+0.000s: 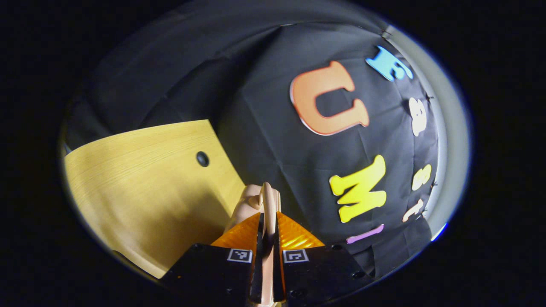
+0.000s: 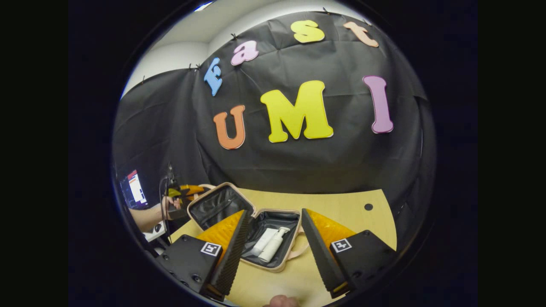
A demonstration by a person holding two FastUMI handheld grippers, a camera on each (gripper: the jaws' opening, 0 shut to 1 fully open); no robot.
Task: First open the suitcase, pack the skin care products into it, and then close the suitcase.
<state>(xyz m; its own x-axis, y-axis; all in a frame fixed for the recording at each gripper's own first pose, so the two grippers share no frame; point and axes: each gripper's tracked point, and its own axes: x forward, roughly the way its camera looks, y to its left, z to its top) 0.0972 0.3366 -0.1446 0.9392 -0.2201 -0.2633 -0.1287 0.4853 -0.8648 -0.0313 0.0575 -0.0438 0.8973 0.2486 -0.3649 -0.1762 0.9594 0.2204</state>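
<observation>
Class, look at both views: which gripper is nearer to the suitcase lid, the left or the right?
Left. The left gripper is shut on the rim of the suitcase lid. The right gripper hangs open, short of the suitcase, facing the bottles.

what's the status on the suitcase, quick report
Left gripper shut on the suitcase lid's edge. Right gripper open, empty. Suitcase open, two white bottles inside. Nothing in the way.

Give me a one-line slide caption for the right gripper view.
Open right claw faces the open suitcase holding two white skin care bottles, while the left claw grips its raised lid.
</observation>
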